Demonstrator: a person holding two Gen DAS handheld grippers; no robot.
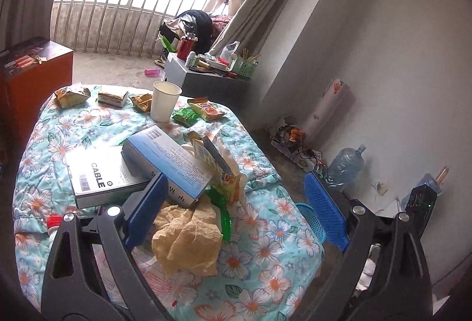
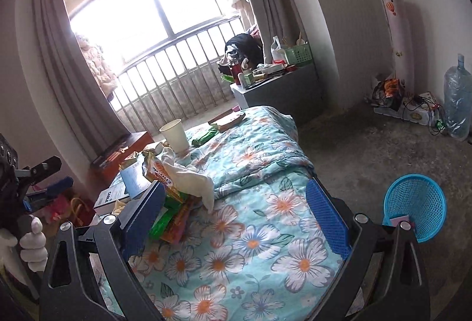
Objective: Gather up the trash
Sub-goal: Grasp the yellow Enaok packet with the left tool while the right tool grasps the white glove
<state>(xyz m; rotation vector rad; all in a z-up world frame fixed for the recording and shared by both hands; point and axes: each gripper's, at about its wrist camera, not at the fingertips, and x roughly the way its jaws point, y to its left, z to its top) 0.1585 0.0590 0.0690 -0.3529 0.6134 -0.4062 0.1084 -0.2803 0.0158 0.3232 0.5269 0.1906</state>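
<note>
Both grippers hovered with fingers spread and empty, left gripper [image 1: 236, 209] over the crumpled brown paper [image 1: 187, 238] on the floral quilt [image 1: 265, 276], right gripper [image 2: 236, 211] near the blue basket [image 2: 416, 206] (probably the bin); paper crushes, so close low around its bulk.

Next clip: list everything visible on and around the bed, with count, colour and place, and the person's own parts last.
White paper cup: one, far end of bed.
Grey box printed CABLE: one, mid bed.
Blue-and-white carton: one, leaning on the CABLE box.
Crumpled tan paper: one, near bed edge.
Green snack wrapper: one, beside cup.
Floral turquoise quilt: one, covers bed.
Blue mesh plastic basket: one, floor right of bed.
Clear water jug: one, by wall.
Left tool: blue pads, open, over the paper.
Right tool: blue pads, open, over quilt.
White-gloved hand: one, gripping a handle.
</note>
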